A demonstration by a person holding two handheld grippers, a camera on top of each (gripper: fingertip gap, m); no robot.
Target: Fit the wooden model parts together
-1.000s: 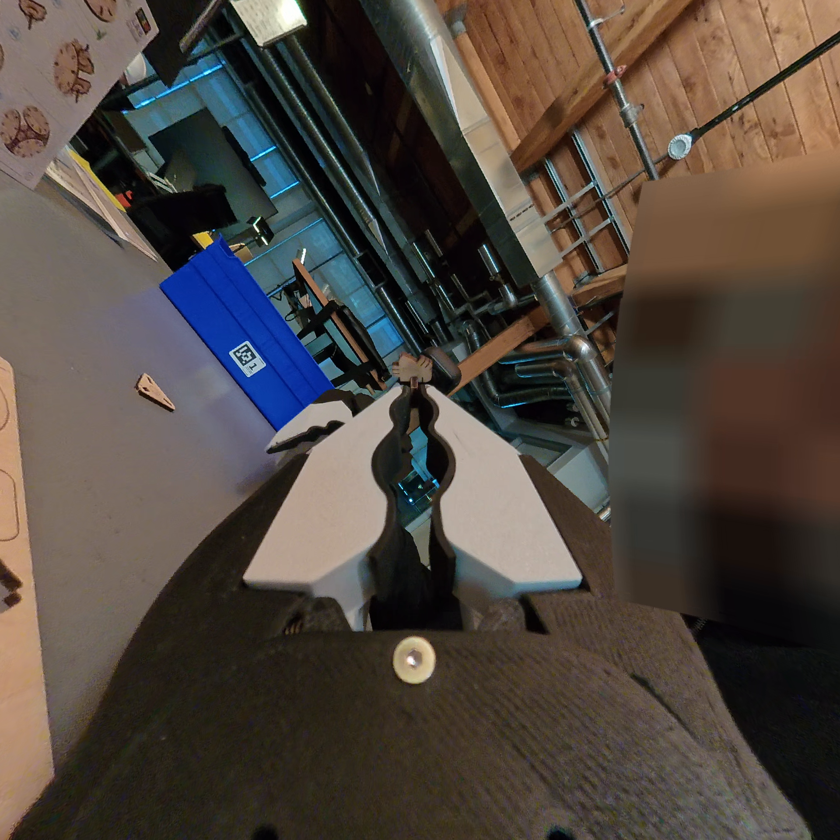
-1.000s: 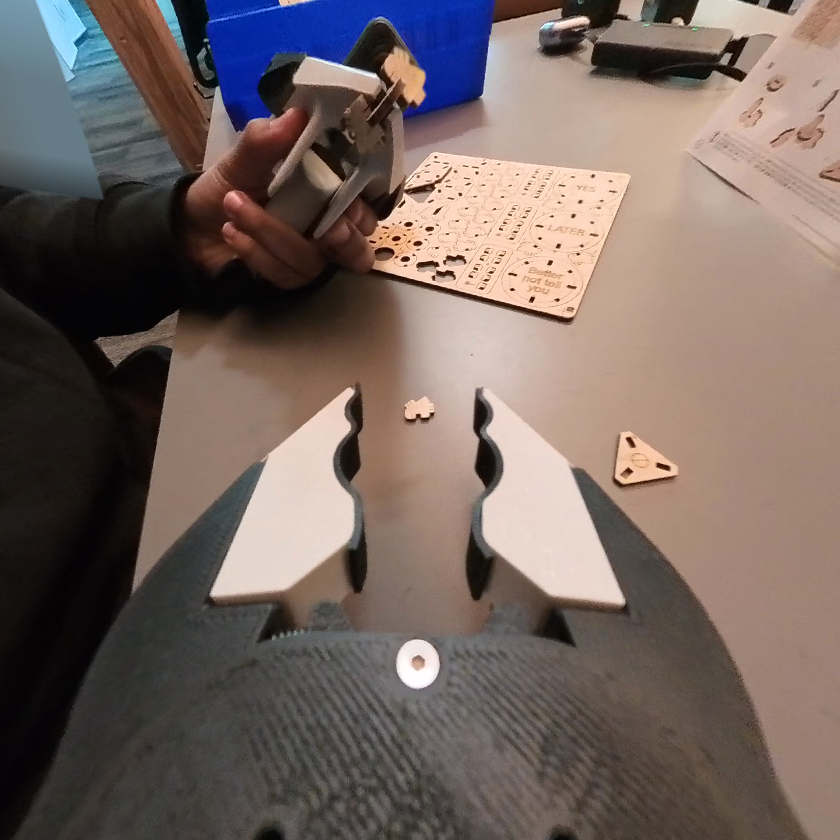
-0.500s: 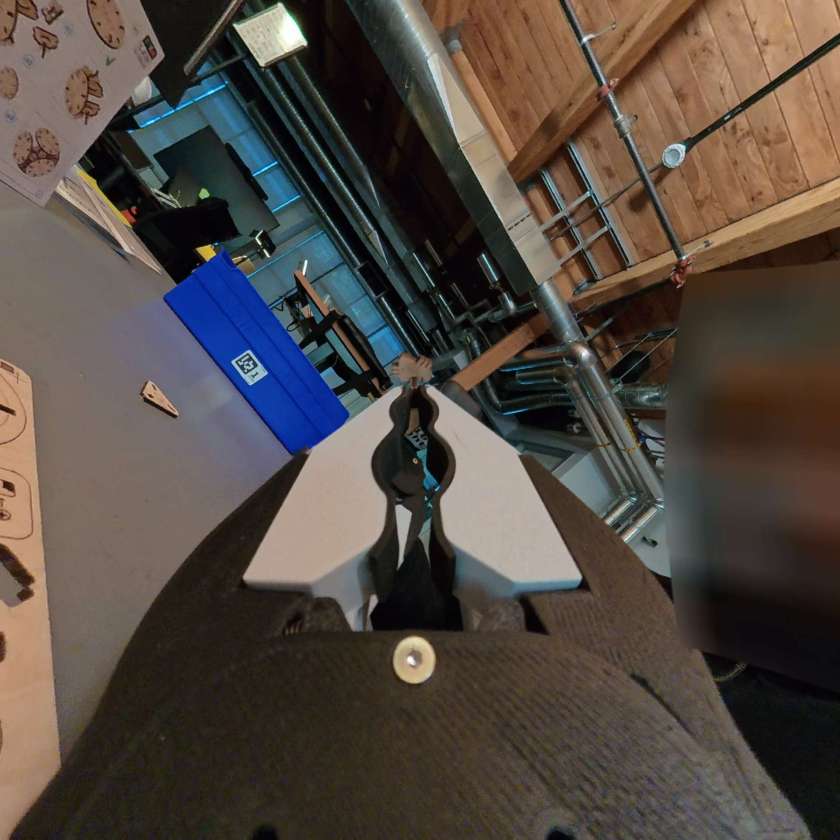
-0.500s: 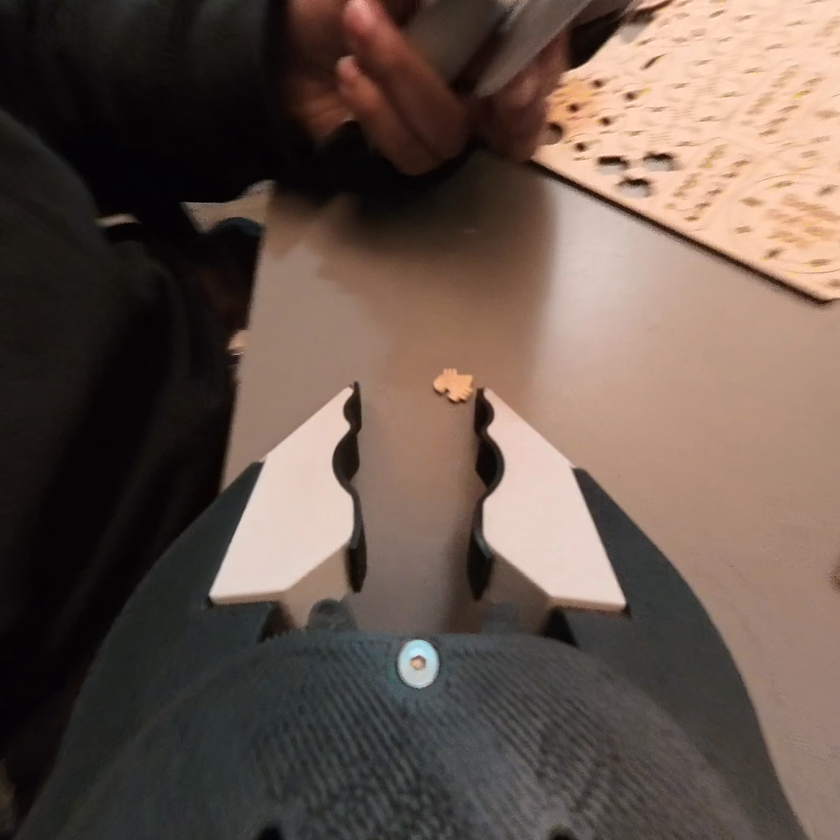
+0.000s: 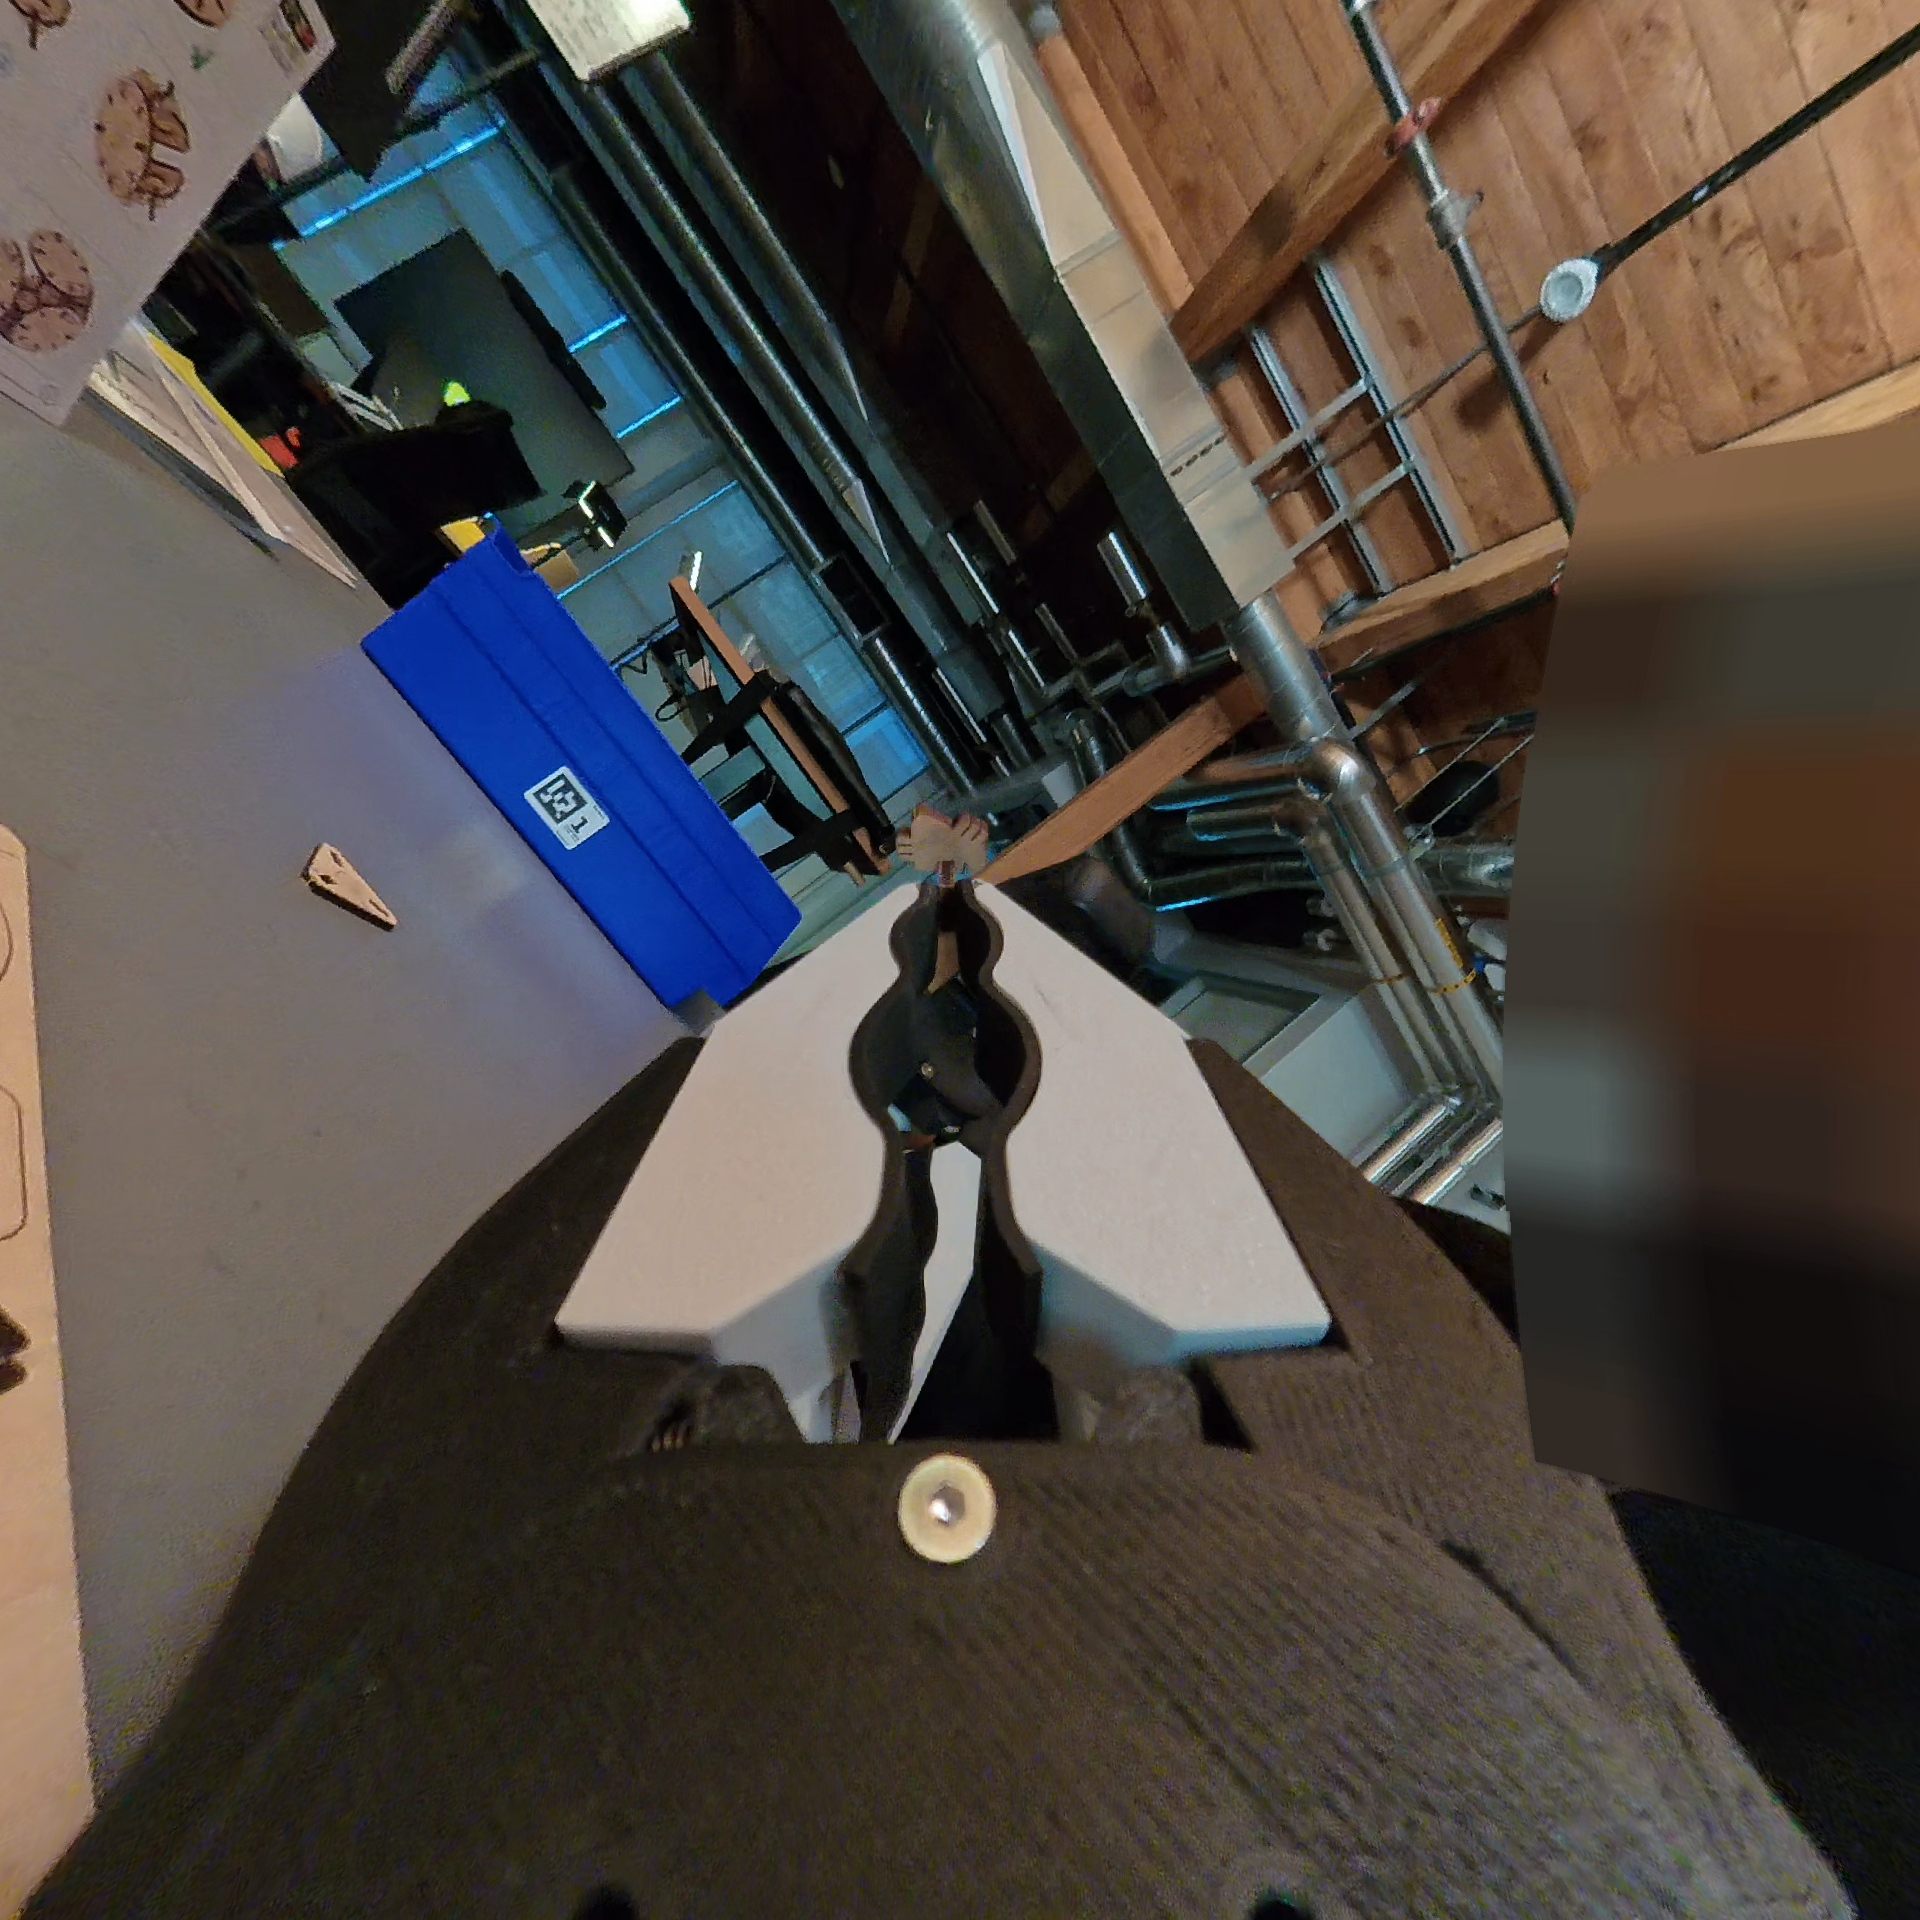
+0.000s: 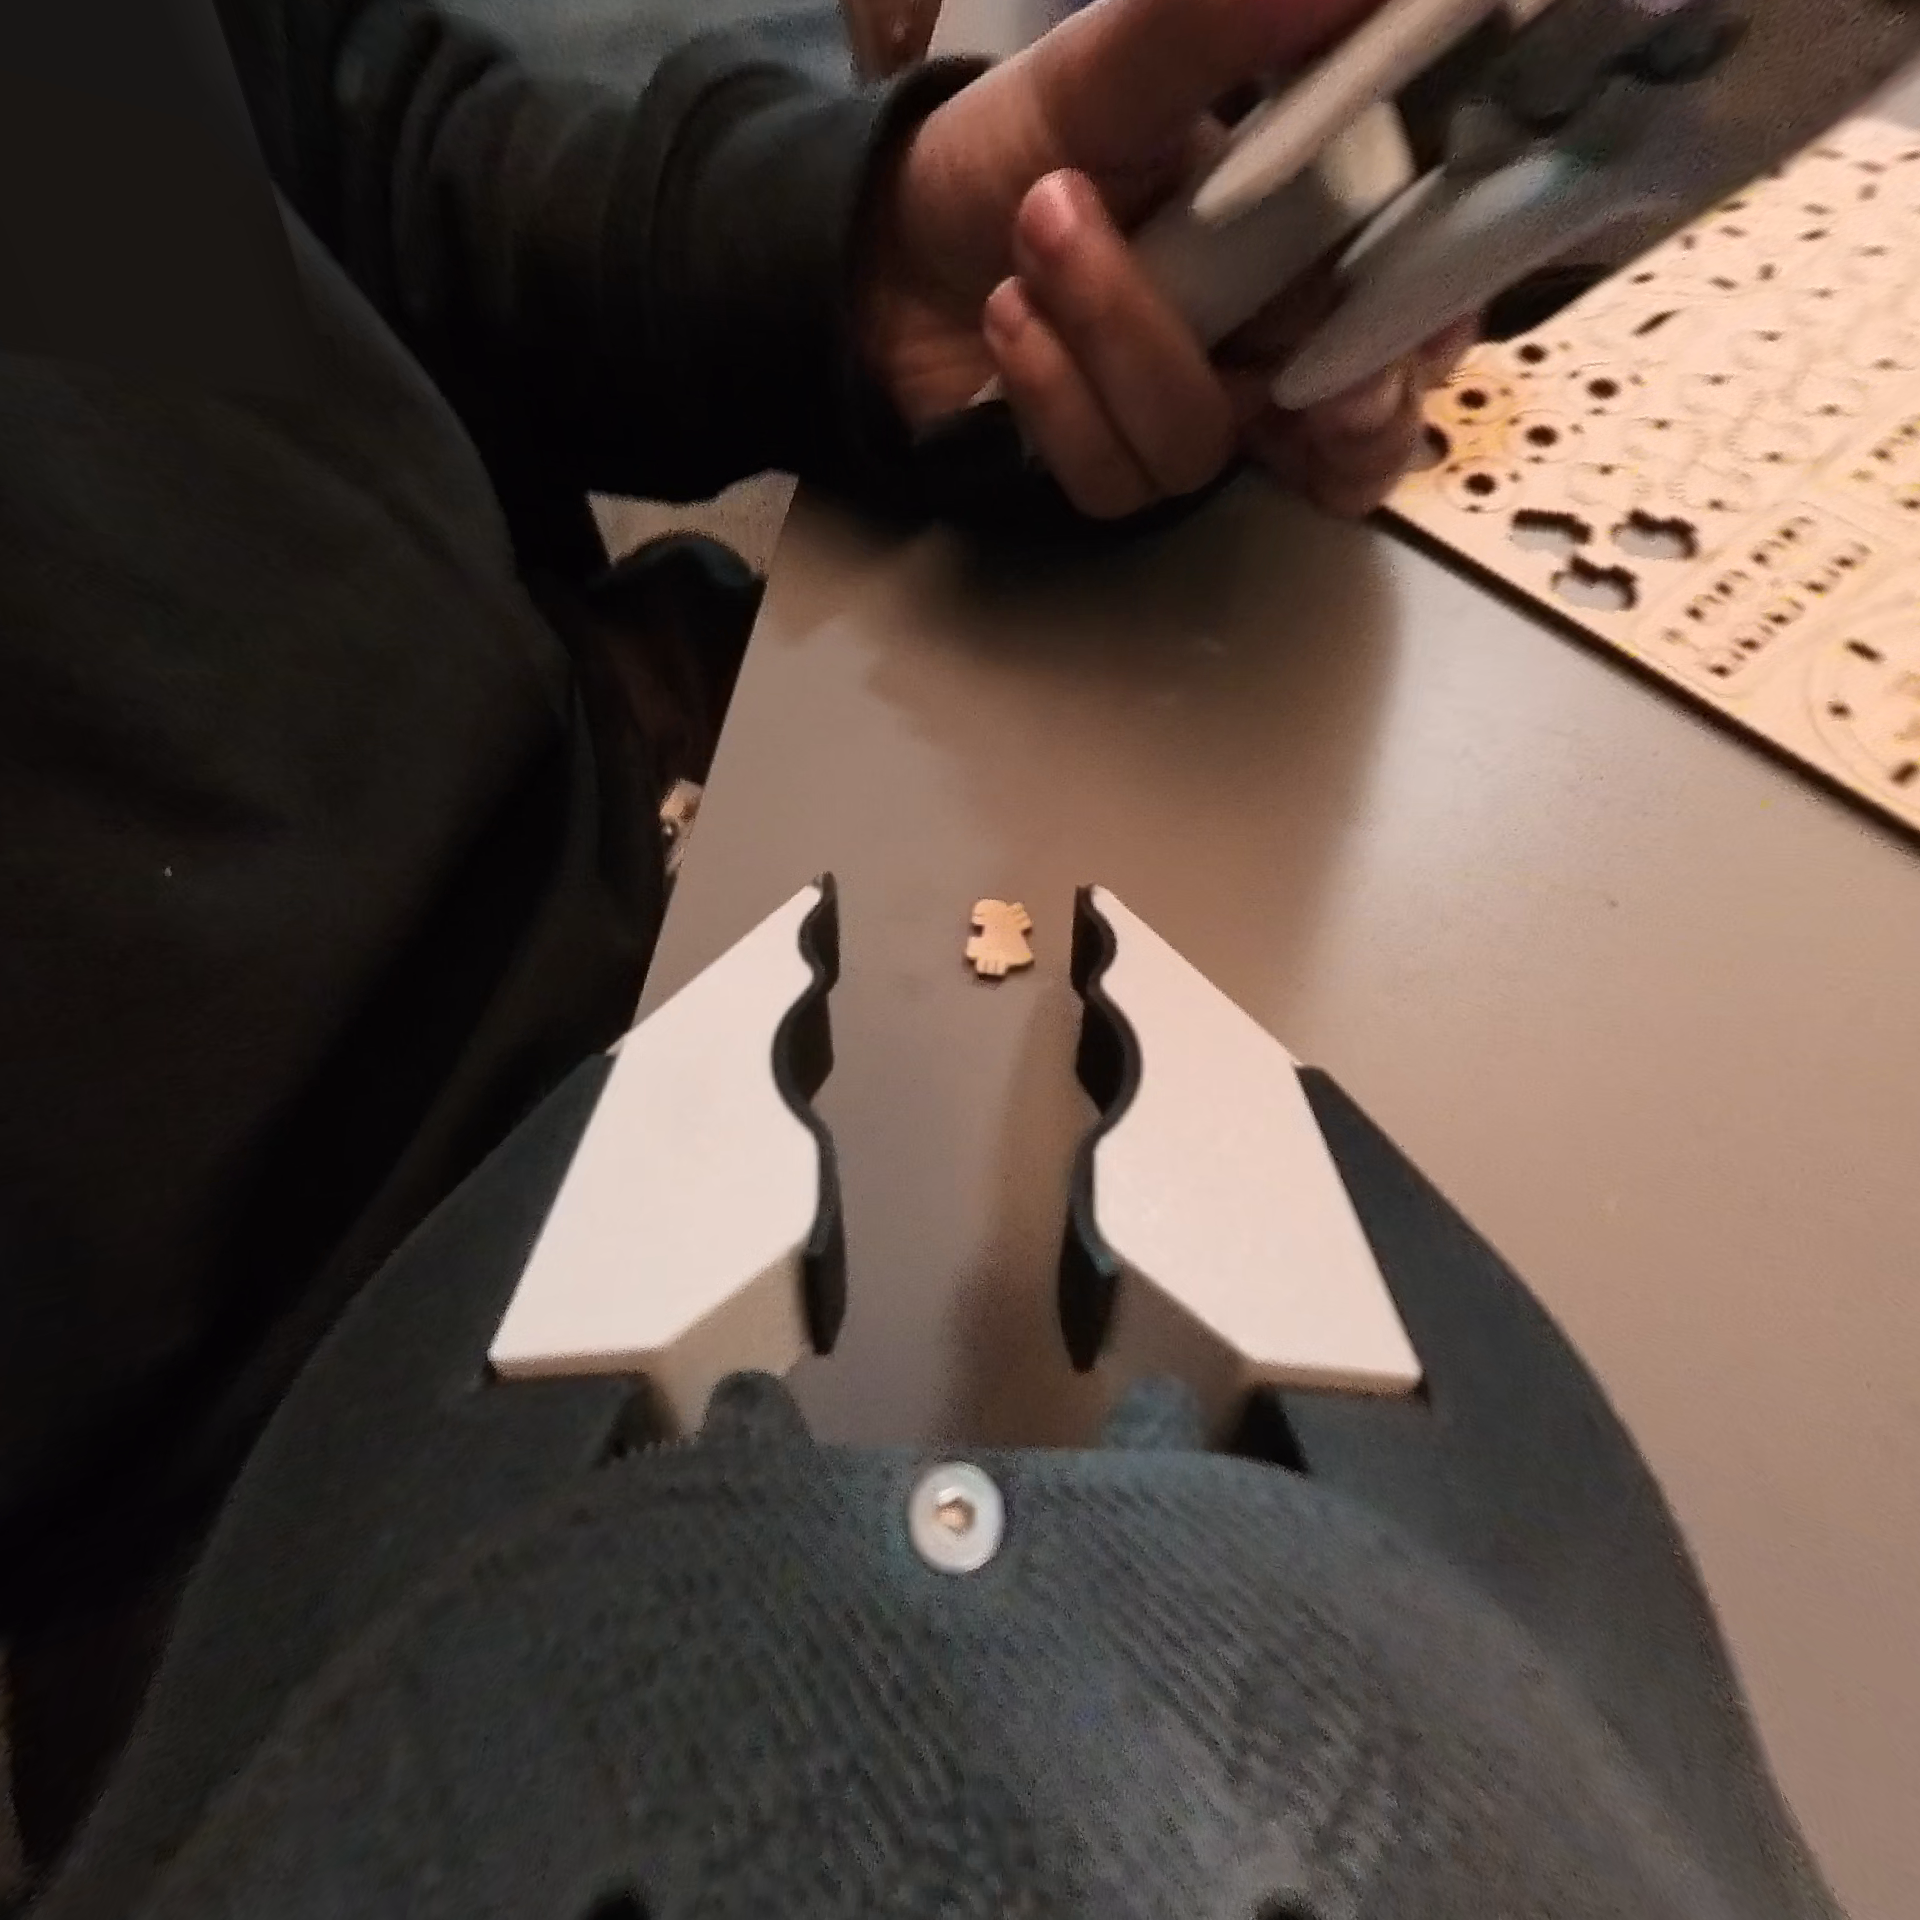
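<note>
My left gripper is shut on a small wooden gear-like piece that sticks out past its tips. It is tilted up off the grey table, and it shows in the right wrist view in a person's hand. My right gripper is open, low over the table. A tiny flat wooden piece lies on the table between its tips, nearer the right finger. Neither pad touches it.
A laser-cut wooden parts sheet lies at the right; its edge shows in the left wrist view. A wooden triangle piece and a blue bin are on the table. A printed instruction sheet lies farther off. A dark sleeve is at the left. The left gripper's tips are roughly 15 centimetres from the right gripper's.
My right gripper has moved forward and down until the tiny wooden piece lies between its tips, and its jaws have narrowed slightly. The left gripper stays shut on its piece and has shifted slightly.
</note>
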